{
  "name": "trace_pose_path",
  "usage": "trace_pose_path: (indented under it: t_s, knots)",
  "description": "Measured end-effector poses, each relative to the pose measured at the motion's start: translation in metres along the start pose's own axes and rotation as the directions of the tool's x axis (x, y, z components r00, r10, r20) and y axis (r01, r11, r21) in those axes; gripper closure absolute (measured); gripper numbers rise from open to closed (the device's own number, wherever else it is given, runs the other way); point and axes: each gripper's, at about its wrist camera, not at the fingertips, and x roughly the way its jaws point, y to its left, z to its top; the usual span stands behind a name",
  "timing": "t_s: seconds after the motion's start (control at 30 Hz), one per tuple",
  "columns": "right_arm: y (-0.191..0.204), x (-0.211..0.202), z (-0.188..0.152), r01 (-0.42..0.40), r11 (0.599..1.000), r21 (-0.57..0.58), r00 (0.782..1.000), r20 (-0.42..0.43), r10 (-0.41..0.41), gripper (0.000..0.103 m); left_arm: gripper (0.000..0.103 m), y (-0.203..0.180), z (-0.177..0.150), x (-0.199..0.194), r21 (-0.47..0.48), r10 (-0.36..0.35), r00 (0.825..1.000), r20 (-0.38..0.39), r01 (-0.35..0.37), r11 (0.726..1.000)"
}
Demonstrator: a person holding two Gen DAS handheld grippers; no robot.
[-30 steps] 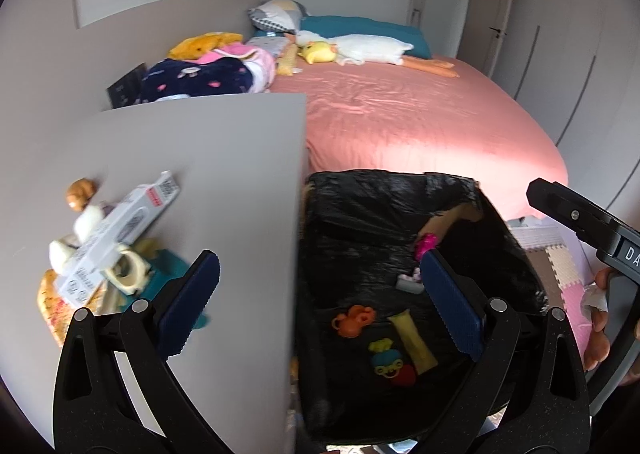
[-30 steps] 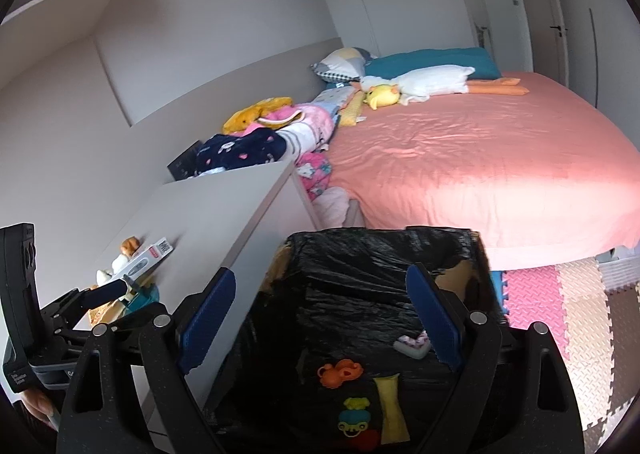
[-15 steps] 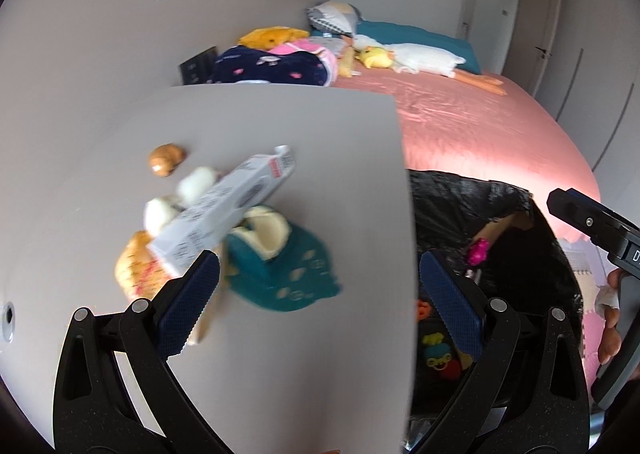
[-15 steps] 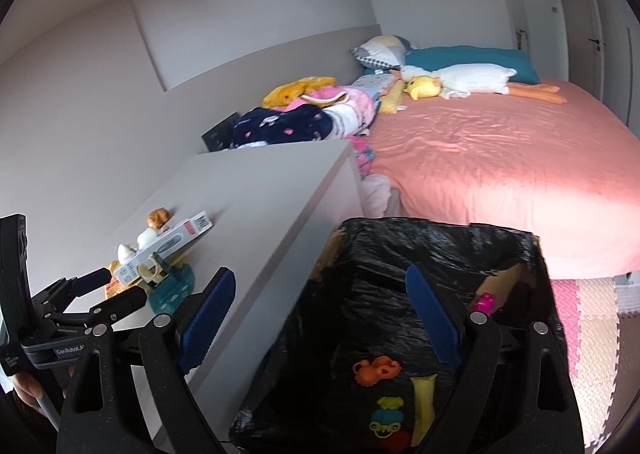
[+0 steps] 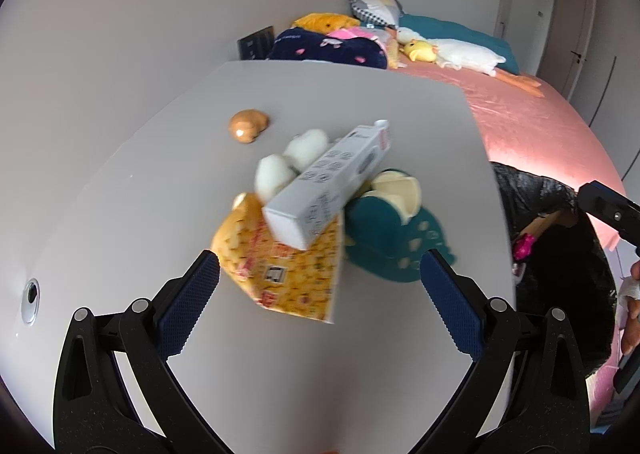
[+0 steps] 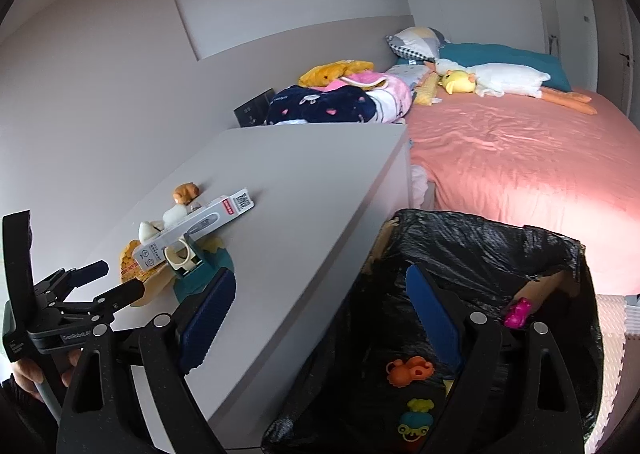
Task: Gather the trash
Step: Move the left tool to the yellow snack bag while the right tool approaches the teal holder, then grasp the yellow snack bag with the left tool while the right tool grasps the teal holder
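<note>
Surface [image 6: 320, 190] stands left of the bed [image 6: 520, 166], with the lined bin [image 6: 480, 246] at its right side, before the bed. On the surface, a pile: long carton [image 5: 332, 186] lies across a snack packet [image 5: 288, 274] and a cloth piece [image 5: 384, 242], two lumps [image 5: 288, 162] just behind. Small toys [image 6: 412, 398] lie in the bin.

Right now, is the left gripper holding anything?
No. In the left wrist view the left gripper is open, with the yellow packet lying on the table between its fingers, unpinched.
</note>
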Motion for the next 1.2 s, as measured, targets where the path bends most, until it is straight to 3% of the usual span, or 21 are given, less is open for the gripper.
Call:
trace_pose_path:
  t_s: [0.53,0.77,0.9,1.2]
  knots:
    - [0.037,0.034,-0.001,-0.035,0.998,-0.055,0.998,-0.052,0.032,0.016,0.006,0.026,0.001,0.047,0.05,0.007,0.998,-0.068,-0.003,0.999]
    - [0.053,0.047,-0.003,-0.056,0.995,-0.086,0.996,-0.072,0.05,0.016,0.007,0.029,-0.001,0.049,0.057,0.001,0.998,-0.065,0.003,0.998]
    - [0.065,0.053,-0.002,-0.08,0.991,-0.11,0.994,-0.079,0.072,0.016,0.02,0.031,-0.002,0.045,0.078,0.008,0.999,-0.046,-0.005,0.997]
    - [0.093,0.072,-0.002,-0.14,0.978,-0.156,0.986,-0.115,0.123,0.016,0.025,0.056,-0.01,0.027,0.025,0.066,0.998,-0.013,-0.065,0.998]
